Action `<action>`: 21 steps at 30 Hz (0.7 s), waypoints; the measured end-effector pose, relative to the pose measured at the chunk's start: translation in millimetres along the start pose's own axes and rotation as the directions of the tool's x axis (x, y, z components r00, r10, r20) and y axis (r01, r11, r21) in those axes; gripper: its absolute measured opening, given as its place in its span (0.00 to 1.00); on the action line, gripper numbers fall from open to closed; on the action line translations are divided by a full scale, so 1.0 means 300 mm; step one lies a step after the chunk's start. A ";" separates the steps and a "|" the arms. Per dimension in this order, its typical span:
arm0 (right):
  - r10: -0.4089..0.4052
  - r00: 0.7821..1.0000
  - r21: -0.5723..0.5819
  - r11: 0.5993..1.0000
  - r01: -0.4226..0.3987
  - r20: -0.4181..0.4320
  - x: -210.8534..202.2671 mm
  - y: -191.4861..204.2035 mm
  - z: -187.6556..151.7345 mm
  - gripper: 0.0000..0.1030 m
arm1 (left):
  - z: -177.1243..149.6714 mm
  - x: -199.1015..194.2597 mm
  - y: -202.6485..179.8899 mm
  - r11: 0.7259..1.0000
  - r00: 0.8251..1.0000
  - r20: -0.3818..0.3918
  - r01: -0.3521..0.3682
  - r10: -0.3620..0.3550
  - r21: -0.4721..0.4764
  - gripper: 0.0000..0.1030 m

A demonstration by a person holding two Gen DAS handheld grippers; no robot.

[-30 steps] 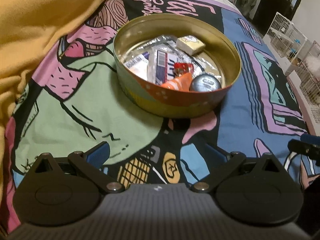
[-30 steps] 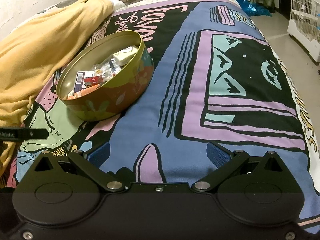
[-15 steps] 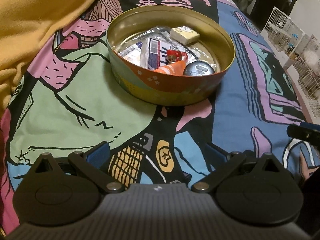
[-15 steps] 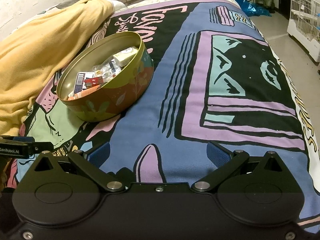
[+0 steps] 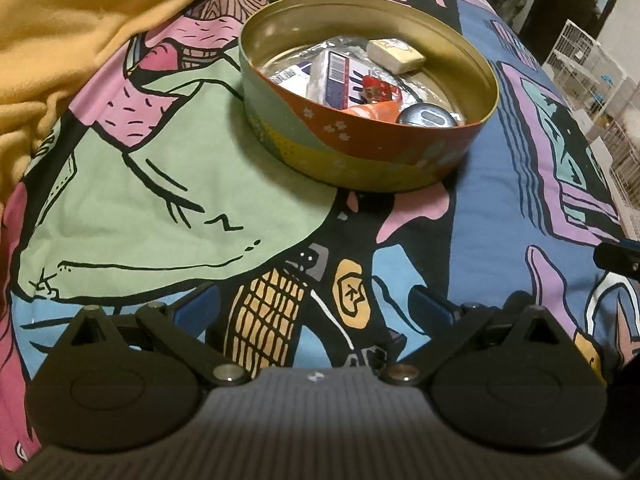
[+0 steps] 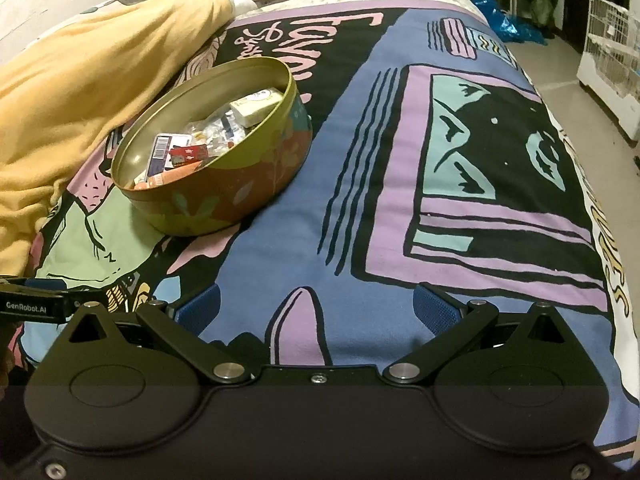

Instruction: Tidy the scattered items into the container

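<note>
- Cartoon-print bedspread point(image 6: 400, 184) covers the bed; yellow blanket point(image 6: 80, 80) bunched along its left.
- Round tin point(image 5: 372, 160) sits on it, holding small items (packets, a tube).
- Left gripper point(image 5: 316, 304) and right gripper point(image 6: 316, 304): both spread, empty.
- White cages point(image 6: 612, 56) stand on the floor beyond.

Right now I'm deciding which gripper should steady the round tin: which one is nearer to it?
Left. The left gripper faces the round tin directly, just ahead. The right gripper sits farther back, with the tin off to its left.
</note>
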State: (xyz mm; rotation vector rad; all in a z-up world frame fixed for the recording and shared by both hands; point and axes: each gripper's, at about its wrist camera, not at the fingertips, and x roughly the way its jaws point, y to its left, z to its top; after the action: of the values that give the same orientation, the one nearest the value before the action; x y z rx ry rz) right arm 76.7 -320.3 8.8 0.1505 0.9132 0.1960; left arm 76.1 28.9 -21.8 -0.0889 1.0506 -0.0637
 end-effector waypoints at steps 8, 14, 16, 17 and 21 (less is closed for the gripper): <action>0.005 1.000 -0.019 1.000 -0.006 -0.002 0.011 0.017 0.000 1.00 | -0.002 -0.008 0.021 1.000 1.000 0.014 -0.003 0.003 -0.026 1.00; 0.015 1.000 -0.029 0.999 -0.015 -0.015 0.021 0.031 -0.004 1.00 | -0.006 -0.019 0.030 0.999 1.000 0.019 -0.003 0.004 -0.034 1.00; 0.023 1.000 -0.017 1.000 -0.023 -0.017 0.022 0.028 -0.003 1.00 | -0.007 -0.023 0.032 0.999 1.000 0.022 -0.003 0.004 -0.035 1.00; 0.025 1.000 -0.006 1.000 -0.026 -0.017 0.022 0.023 -0.002 1.00 | -0.007 -0.026 0.032 0.999 1.000 0.024 -0.003 0.004 -0.037 1.00; 0.031 0.999 0.031 0.999 -0.030 -0.021 0.022 0.008 0.001 1.00 | -0.005 -0.033 0.033 0.999 1.000 0.029 -0.004 0.005 -0.037 1.00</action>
State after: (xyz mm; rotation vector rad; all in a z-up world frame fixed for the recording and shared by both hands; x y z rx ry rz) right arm 80.8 -316.4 4.4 0.1910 0.9363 0.2124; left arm 70.0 39.6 -14.9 -0.1205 1.0226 -0.0389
